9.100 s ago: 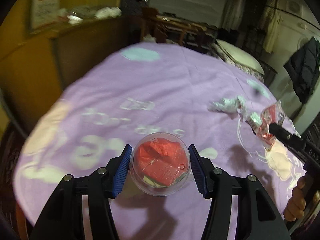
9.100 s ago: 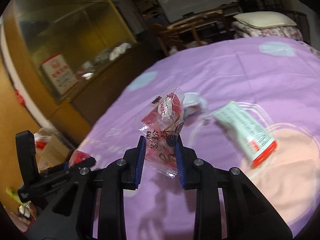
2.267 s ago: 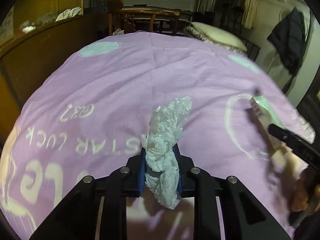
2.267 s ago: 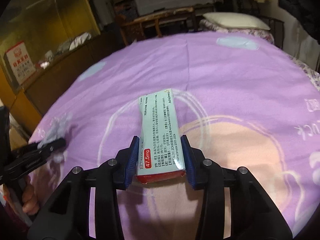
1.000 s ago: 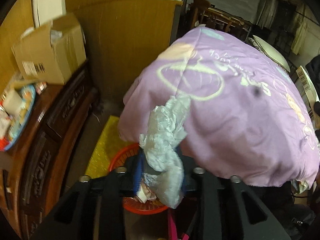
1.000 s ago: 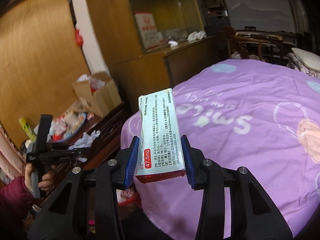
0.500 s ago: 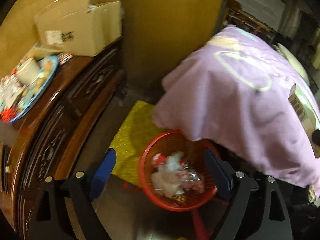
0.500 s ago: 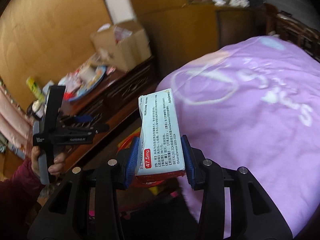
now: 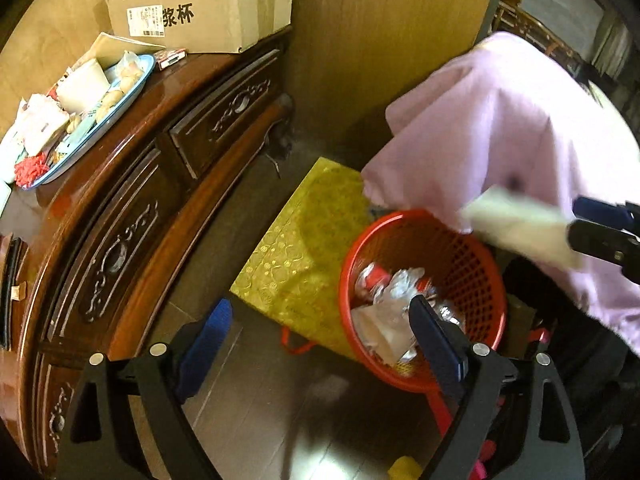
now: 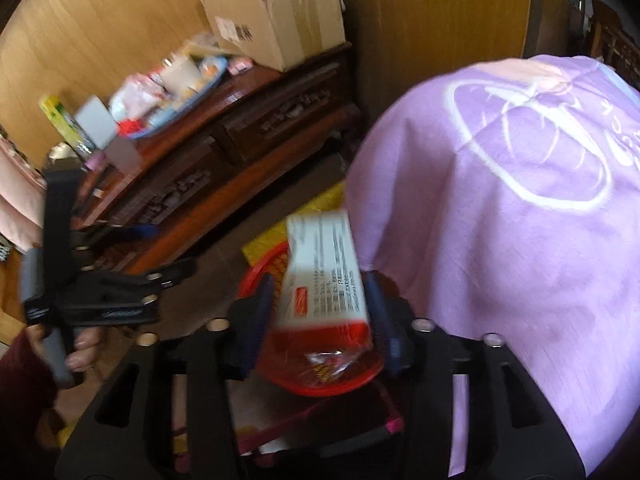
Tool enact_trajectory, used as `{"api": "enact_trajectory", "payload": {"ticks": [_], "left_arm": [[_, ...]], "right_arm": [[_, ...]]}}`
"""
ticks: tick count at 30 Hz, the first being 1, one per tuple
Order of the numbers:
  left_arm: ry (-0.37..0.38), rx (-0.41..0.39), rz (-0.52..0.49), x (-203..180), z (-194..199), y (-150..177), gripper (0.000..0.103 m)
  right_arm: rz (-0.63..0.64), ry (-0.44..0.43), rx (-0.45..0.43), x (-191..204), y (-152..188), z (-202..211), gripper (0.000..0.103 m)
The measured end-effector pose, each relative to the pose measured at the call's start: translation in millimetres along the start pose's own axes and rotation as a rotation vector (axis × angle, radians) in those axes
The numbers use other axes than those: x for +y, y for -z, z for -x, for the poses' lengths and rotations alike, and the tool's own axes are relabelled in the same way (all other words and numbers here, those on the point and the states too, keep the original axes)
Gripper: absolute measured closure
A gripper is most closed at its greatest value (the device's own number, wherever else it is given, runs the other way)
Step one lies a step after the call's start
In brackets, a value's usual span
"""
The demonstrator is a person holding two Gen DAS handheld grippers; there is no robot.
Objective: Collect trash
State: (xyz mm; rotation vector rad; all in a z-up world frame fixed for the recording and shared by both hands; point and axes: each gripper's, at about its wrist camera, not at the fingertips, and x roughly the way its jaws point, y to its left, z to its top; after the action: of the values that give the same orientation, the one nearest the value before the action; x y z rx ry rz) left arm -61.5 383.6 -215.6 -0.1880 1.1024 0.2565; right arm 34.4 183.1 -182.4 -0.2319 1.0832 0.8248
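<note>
Carton (image 9: 208, 0) printed "浆杯" behind red basket (image 9: 476, 248)

Lighting: dim, warm indoor; glare on polished cabinet (image 9: 120, 184). Quality: motion blur, heaviest in right wrist view; fisheye bending, dark vignetted corners.

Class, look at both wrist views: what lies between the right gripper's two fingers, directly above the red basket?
The medicine box, tilted and loose between the just-opening fingers of the right gripper, above the red basket; clearest in the right wrist view.
</note>
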Motion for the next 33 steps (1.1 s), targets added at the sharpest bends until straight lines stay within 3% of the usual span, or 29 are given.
{"api": "enact_trajectory", "payload": {"ticks": [4, 9, 12, 19, 25, 29, 33], "left_arm": [[-0.006, 0.019, -0.056, -10.2, -0.1, 8.3, 0.014], [-0.027, 0.032, -0.132, -26.6, 5.4, 17.0, 0.014], [-0.048, 0.018, -0.177, -39.2, 17.4, 20.3, 0.014], [-0.040, -0.029, -0.203, -60.6, 46.9, 16.6, 0.014], [-0.057, -0.109, -0.219, -77.2, 69.7, 12.5, 0.009], [-0.044, -0.107, -0.211, -85.9, 66.8, 11.4, 0.009], [-0.038, -0.102, -0.201, -90.1, 60.7, 11.8, 0.009]], "right_arm": [[-0.013, -0.001, 0.025, -1.7, 10.6, -3.0, 0.041], [-0.025, 0.079, 0.051, -1.5, 27.8, 12.6, 0.040], [-0.058, 0.087, 0.028, -4.4, 30.4, 31.7, 0.031], [-0.084, 0.022, -0.007, 5.5, 34.1, 70.3, 0.029], [-0.067, 0.089, -0.062, 14.9, 47.0, 89.3, 0.028], [-0.071, 0.165, -0.066, 10.1, 55.3, 84.2, 0.028], [-0.081, 0.179, -0.041, 7.2, 59.0, 70.9, 0.028]]}}
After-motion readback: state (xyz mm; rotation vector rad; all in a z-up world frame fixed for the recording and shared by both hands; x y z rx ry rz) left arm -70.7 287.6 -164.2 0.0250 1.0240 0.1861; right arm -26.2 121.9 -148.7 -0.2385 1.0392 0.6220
